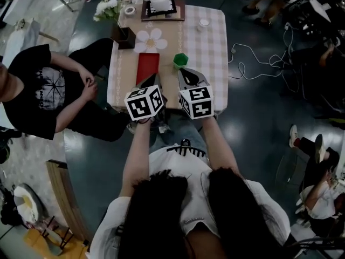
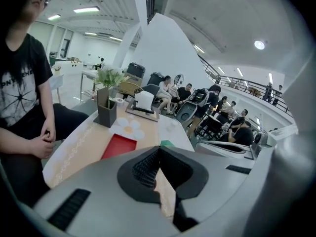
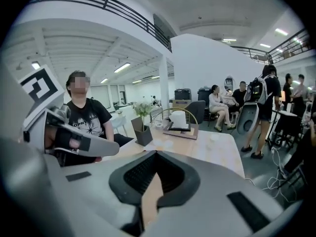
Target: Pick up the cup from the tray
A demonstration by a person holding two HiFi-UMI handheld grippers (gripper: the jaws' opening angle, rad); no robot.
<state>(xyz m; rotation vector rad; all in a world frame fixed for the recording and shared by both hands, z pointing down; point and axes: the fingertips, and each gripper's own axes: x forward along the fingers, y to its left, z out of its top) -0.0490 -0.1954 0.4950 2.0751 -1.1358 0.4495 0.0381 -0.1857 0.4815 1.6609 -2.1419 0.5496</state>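
Note:
A green cup [image 1: 180,60] stands upright on the table [image 1: 210,53], just right of a flat red tray [image 1: 147,65]; the tray itself looks empty. My left gripper [image 1: 152,80] hovers over the tray's near end with its jaws closed together and nothing between them. Just in front of the cup, my right gripper [image 1: 183,72] is also shut and empty. In the left gripper view the tray [image 2: 118,146] and a sliver of the cup [image 2: 167,143] show past the shut jaws [image 2: 159,151]. In the right gripper view the shut jaws [image 3: 157,154] hide the cup.
A person in a black T-shirt [image 1: 38,90] sits at the table's left side. On the far part of the table are a dark planter with flowers [image 1: 123,35], a flower-shaped mat [image 1: 151,40], a white tissue holder [image 1: 159,3] and a small white dish [image 1: 204,22]. Cables [image 1: 253,63] lie on the floor to the right.

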